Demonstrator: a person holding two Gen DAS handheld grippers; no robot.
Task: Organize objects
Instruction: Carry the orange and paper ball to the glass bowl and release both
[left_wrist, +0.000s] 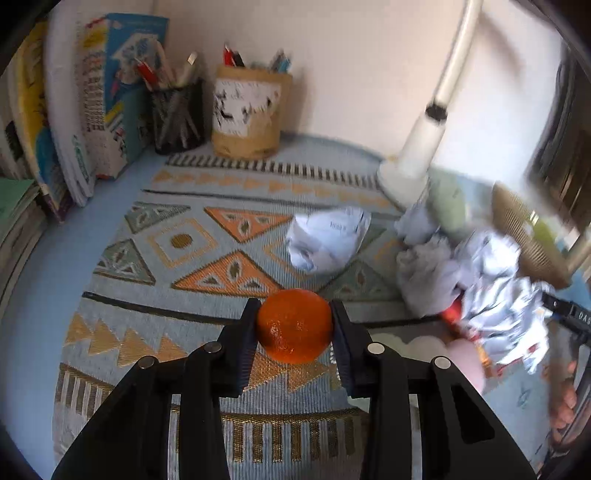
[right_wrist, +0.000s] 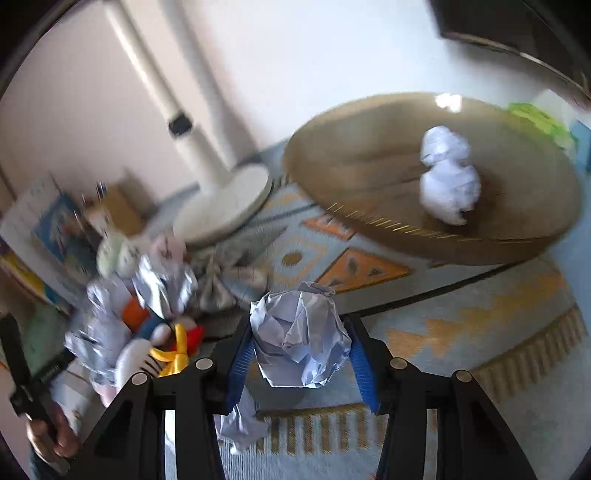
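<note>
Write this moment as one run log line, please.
left gripper: shut on orange | right gripper: shut on crumpled paper | basket: one paper ball

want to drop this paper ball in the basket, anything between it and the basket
Nothing visible. The right gripper holds the crumpled paper ball; only bare patterned rug lies between it and the round woven basket, which already holds one paper ball.

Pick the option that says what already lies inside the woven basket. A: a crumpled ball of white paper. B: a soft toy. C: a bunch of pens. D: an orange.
A: in the right wrist view a crumpled ball of white paper sits on the floor of the woven basket, and nothing else shows inside it.
</note>
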